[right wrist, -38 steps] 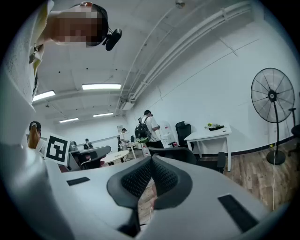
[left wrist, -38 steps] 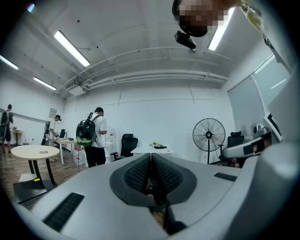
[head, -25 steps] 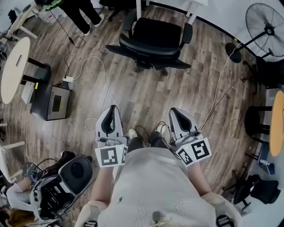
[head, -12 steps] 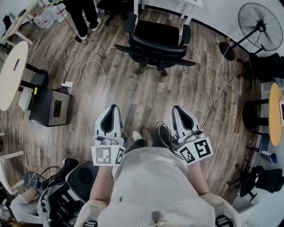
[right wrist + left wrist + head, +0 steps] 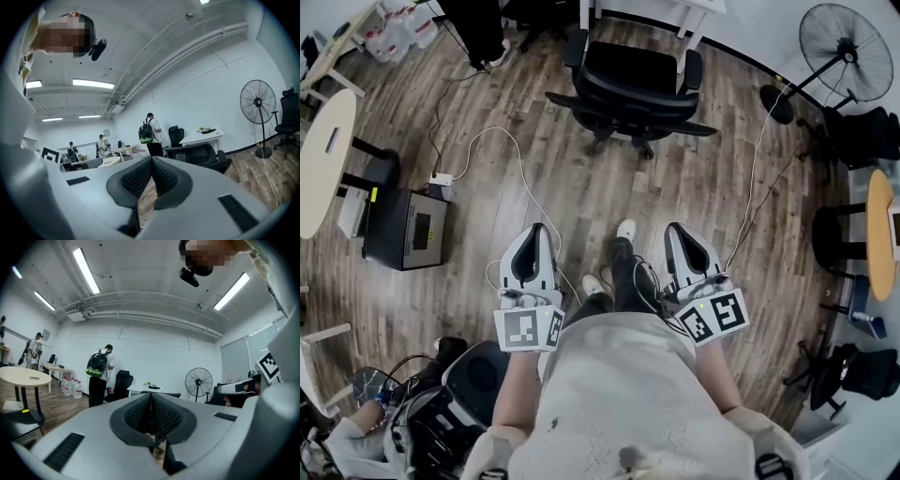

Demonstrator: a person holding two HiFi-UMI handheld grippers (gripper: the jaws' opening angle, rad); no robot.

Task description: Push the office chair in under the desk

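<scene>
The black office chair (image 5: pixel 633 84) stands on the wood floor at the top middle of the head view, its back toward me. It sits in front of the white desk (image 5: pixel 698 11). My left gripper (image 5: pixel 537 229) and right gripper (image 5: pixel 675 229) are held level side by side, well short of the chair and touching nothing. Both are shut with nothing between the jaws. In the right gripper view, past the shut right gripper (image 5: pixel 151 160), the chair (image 5: pixel 202 158) shows before the desk (image 5: pixel 207 135). In the left gripper view, the shut left gripper (image 5: pixel 151 395) hides most of what lies ahead.
A white cable (image 5: pixel 521 169) runs across the floor ahead of the left gripper. A black box (image 5: pixel 408 225) and a round table (image 5: pixel 323 155) are at the left, and a standing fan (image 5: pixel 844 42) and black stools (image 5: pixel 839 248) at the right. A person (image 5: pixel 478 28) stands at the upper left.
I have stepped toward the chair, and one shoe now reaches forward between the grippers. Both grippers came along with me and stayed shut.
</scene>
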